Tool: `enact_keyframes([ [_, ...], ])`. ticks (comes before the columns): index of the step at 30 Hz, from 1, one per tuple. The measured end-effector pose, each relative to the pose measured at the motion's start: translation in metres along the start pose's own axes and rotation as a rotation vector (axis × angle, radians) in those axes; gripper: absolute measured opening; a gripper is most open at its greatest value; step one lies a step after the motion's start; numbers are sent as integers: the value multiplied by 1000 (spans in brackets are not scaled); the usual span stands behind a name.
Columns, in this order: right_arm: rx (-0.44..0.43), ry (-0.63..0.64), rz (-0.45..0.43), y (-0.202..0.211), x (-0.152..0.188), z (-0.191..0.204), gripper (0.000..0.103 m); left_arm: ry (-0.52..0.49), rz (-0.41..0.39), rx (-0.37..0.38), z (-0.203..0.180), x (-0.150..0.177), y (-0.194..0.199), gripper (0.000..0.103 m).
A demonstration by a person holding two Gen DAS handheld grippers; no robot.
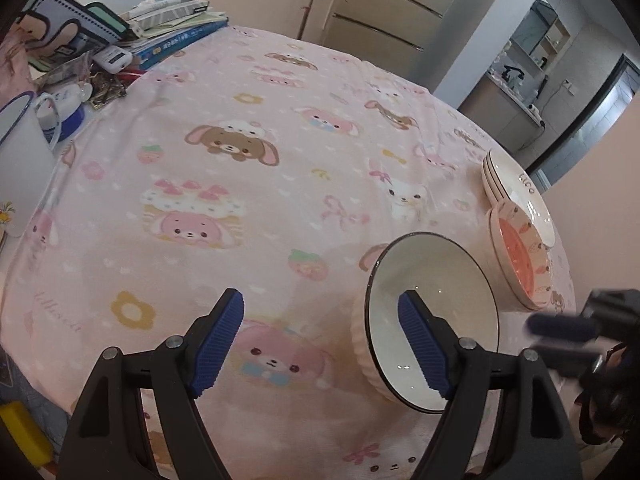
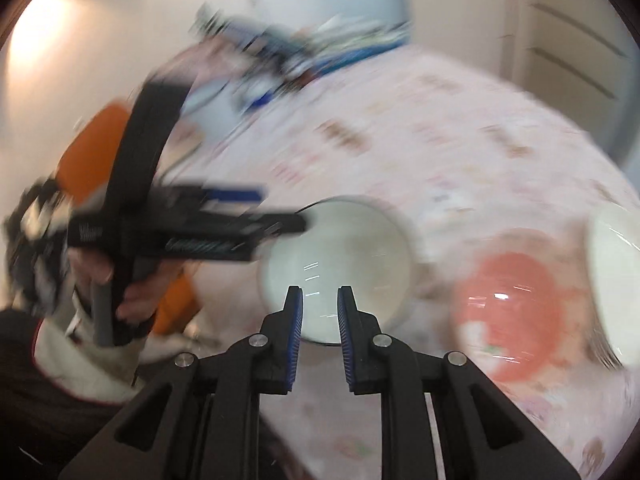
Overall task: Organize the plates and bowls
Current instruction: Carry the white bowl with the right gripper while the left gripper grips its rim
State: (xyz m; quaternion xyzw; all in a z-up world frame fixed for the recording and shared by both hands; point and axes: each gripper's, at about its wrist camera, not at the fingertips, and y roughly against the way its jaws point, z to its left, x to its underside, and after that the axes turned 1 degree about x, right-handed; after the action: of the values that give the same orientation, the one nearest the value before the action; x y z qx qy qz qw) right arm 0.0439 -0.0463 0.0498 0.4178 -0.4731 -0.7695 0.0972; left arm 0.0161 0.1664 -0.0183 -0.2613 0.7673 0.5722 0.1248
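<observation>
A white bowl with a black rim and pink ribbed outside [image 1: 452, 320] stands on the pink tablecloth at the table's right front. My left gripper [image 1: 322, 314] is open and empty, its right finger over that bowl. Behind the bowl is a bowl with an orange inside [image 1: 518, 258], then a stack of white plates [image 1: 516, 192]. In the blurred right wrist view, my right gripper [image 2: 320, 308] is narrowly open and empty, just before the white bowl [image 2: 352, 248]. The orange bowl [image 2: 520, 308] and white plates [image 2: 616, 272] lie right. The left gripper [image 2: 240, 216] reaches in from the left.
Books and clutter [image 1: 160, 36] pile at the table's far left. A white enamel mug [image 1: 20, 160] stands at the left edge. The table's right edge runs just beyond the plates. A fridge [image 1: 380, 12] stands behind the table.
</observation>
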Motion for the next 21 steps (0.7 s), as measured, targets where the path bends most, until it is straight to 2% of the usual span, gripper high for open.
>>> enact_keyframes([
  [1, 6, -54, -34, 7, 5, -11, 21, -5, 3, 1, -2, 0, -2, 78],
  [2, 4, -114, -58, 12, 12, -22, 29, -9, 9, 7, -3, 0, -4, 78],
  [4, -38, -224, -77, 7, 24, -41, 36, -14, 28, 22, -5, 1, -10, 77],
  [7, -62, -318, -107, -5, 35, -56, 36, -17, 38, 15, -8, 3, -16, 75],
  [11, -9, -344, -185, -12, 40, -45, 36, -33, 24, -21, -12, 7, -22, 68],
  [13, 52, -344, -182, -23, 37, -39, 36, -42, 19, -23, -14, 8, -25, 67],
  [16, 136, -278, -149, -35, 32, -32, 36, -28, 39, 9, -10, 9, -25, 66],
  [20, 104, -292, -124, -46, 32, -32, 36, -58, 1, -44, -13, 10, -22, 60],
  [21, 126, -285, -127, -49, 31, -29, 36, -68, 2, -37, -14, 10, -22, 60],
])
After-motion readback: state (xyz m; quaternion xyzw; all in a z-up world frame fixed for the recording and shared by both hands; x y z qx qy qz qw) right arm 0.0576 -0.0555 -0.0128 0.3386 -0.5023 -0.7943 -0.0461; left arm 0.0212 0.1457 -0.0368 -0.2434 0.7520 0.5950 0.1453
